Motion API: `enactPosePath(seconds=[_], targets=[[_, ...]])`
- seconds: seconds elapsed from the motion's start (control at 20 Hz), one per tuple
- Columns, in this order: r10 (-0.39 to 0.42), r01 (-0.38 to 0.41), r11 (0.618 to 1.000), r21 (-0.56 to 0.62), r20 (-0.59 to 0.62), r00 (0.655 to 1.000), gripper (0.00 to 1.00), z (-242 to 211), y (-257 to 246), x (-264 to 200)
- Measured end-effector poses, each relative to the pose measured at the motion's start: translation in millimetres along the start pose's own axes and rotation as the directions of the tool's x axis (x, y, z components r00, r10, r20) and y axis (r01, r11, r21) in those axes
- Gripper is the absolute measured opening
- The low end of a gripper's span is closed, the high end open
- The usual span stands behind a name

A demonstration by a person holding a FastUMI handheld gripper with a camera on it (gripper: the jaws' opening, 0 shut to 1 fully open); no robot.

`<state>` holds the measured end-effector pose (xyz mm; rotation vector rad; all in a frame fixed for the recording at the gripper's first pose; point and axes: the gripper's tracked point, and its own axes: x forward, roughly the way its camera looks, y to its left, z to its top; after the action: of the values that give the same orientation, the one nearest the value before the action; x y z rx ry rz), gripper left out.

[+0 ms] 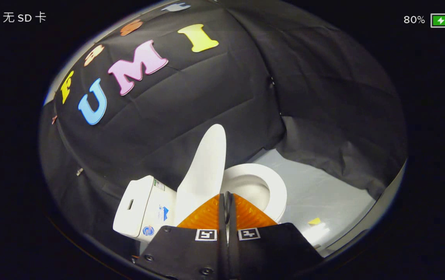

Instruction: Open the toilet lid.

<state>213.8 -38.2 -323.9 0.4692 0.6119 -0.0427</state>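
Note:
A white toilet stands just beyond my fingers. Its lid (206, 167) is raised and stands nearly upright, leaning toward the tank (140, 204). The seat ring (274, 186) lies down on the bowl, whose inside (247, 186) shows open. My gripper (227, 197) is shut, its two fingers pressed together with nothing between them. The tips sit in front of the lid's lower edge and the near rim of the bowl. I cannot tell whether they touch the lid.
The toilet stands on a pale grey floor (323, 190). A small yellow marker (314, 221) lies on the floor beside the bowl. Black cloth walls (191, 101) hang close behind and beside the toilet.

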Motion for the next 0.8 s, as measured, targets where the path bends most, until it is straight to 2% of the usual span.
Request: enactPosePath(seconds=[0.2, 0.4, 0.65, 0.8], targets=[[-0.068, 0.086, 0.982, -0.166, 0.107, 0.992, 0.05, 15.3, 55.7, -20.6], [-0.093, 0.136, 0.965, -0.222, 0.194, 0.977, 0.06, 14.0, 106.5, -37.4], [-0.073, 0.14, 0.952, -0.273, 0.24, 0.968, 0.06, 5.0, 166.3, -46.9], [-0.047, 0.146, 0.926, -0.348, 0.277, 0.96, 0.06, -3.4, 204.9, -57.4]])
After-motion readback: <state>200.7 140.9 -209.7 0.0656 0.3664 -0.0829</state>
